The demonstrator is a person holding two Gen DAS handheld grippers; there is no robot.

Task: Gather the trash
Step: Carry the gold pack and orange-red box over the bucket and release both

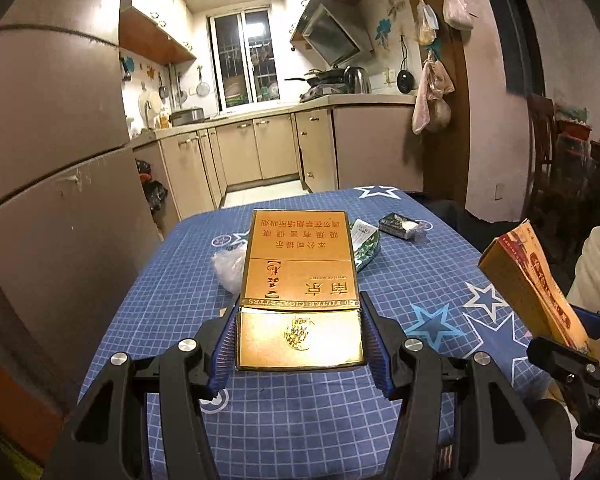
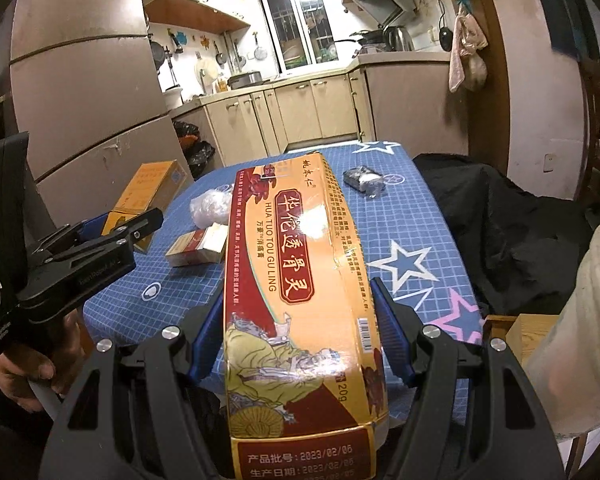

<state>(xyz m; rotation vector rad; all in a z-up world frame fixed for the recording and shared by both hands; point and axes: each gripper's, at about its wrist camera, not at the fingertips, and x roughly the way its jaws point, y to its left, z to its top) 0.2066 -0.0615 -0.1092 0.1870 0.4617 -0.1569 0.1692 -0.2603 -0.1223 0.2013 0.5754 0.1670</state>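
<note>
Home kitchen: cabinets, range hood, kettle, fridge, hanging pans.

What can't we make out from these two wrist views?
- Green packet, left wrist view: mostly hidden behind the gold cigarette box held in the left gripper.
- Same packet, right wrist view: not visible; the long medicine box in the right gripper blocks the middle of the table.
- White bucket: cut off by the left wrist frame edge; contents unseen.
- Dark wrapped pack: label too small to read.
</note>
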